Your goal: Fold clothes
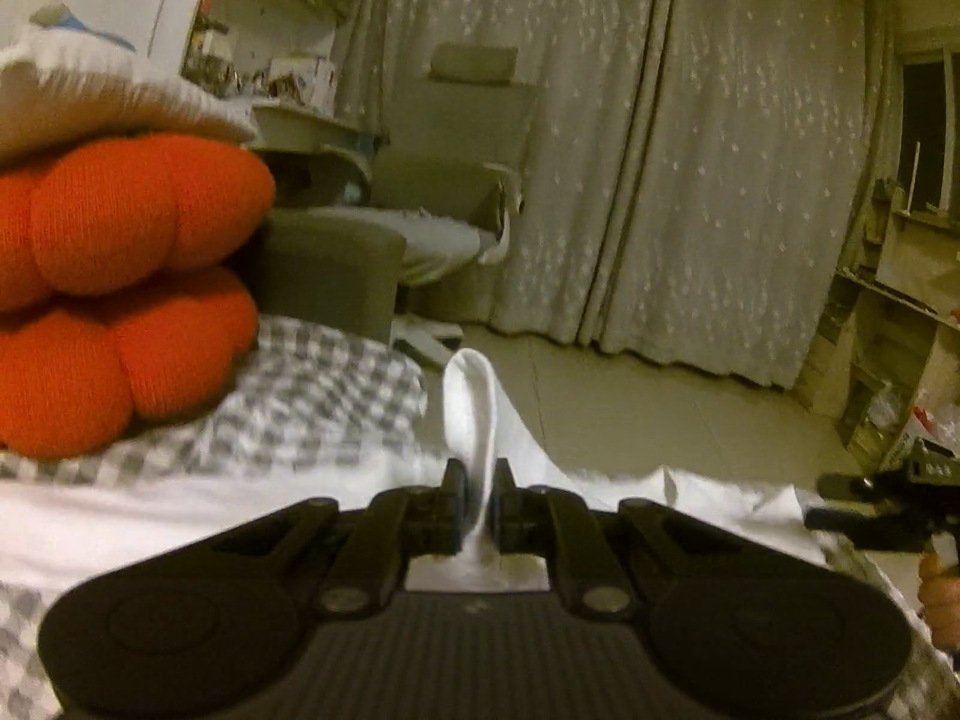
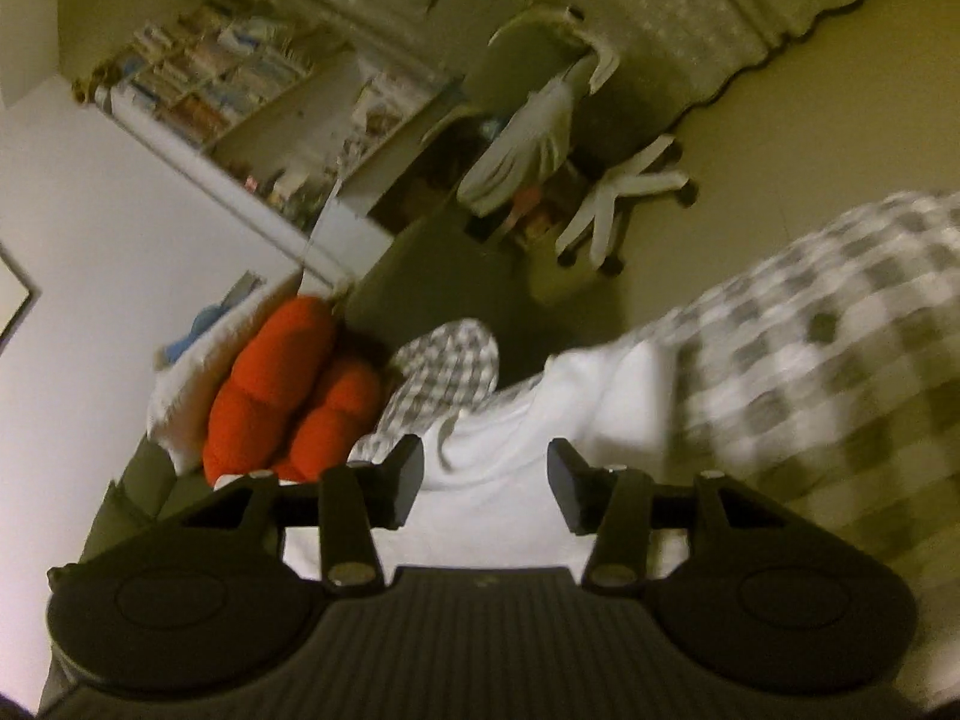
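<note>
The left gripper is pinching a fold of the soft white cloth garment between its jaws, and the fold is sticking up. The rest of the garment is lying on the bed with the grey-and-white checked cover. The right gripper is hanging over the white garment with its jaws spread (nothing between them). A puffy orange cushion is sitting nearby.

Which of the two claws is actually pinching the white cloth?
The left claw: its jaws are shut on a raised fold of the white garment. The right claw hangs open above the cloth, with nothing pressed between its jaws.
</note>
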The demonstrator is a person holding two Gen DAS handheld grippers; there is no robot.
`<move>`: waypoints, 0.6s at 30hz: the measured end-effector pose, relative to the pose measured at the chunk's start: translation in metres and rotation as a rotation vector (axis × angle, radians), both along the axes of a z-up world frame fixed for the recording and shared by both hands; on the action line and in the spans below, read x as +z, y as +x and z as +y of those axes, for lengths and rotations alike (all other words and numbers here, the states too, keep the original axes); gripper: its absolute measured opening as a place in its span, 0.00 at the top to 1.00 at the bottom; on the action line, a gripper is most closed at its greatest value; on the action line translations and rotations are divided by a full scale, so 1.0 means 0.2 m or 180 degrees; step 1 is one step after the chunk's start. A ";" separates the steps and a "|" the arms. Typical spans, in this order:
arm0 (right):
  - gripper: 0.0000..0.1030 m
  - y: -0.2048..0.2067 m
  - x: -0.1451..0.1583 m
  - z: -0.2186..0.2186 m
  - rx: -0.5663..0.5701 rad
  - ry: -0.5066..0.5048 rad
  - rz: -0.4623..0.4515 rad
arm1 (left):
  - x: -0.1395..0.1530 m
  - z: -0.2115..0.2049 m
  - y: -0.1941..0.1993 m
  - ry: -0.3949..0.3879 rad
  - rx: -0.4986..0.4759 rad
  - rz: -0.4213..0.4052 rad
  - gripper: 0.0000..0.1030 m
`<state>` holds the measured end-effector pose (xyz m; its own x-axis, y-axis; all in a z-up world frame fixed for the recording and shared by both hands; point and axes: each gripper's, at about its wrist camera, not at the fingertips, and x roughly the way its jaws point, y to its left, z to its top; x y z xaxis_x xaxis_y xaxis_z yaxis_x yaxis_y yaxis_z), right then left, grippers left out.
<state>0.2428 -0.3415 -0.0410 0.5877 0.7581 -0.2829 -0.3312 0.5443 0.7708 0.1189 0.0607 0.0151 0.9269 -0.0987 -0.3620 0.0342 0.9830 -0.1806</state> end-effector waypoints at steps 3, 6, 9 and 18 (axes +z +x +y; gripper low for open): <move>0.48 -0.01 0.02 -0.02 -0.0061 -0.0047 -0.0080 | 0.03 0.02 0.04 0.0020 0.0072 -0.0099 0.92; 0.48 -0.01 0.03 0.00 -0.0118 -0.0246 -0.0134 | 0.02 0.05 0.11 0.0034 0.0142 -0.0084 0.92; 0.48 0.00 0.01 0.03 -0.0188 -0.0506 -0.0098 | -0.05 0.08 0.15 -0.0020 0.0212 0.0048 0.92; 0.89 0.05 -0.10 0.16 -0.0518 -0.1156 -0.0217 | -0.26 0.17 0.21 -0.0214 0.0331 0.0328 0.92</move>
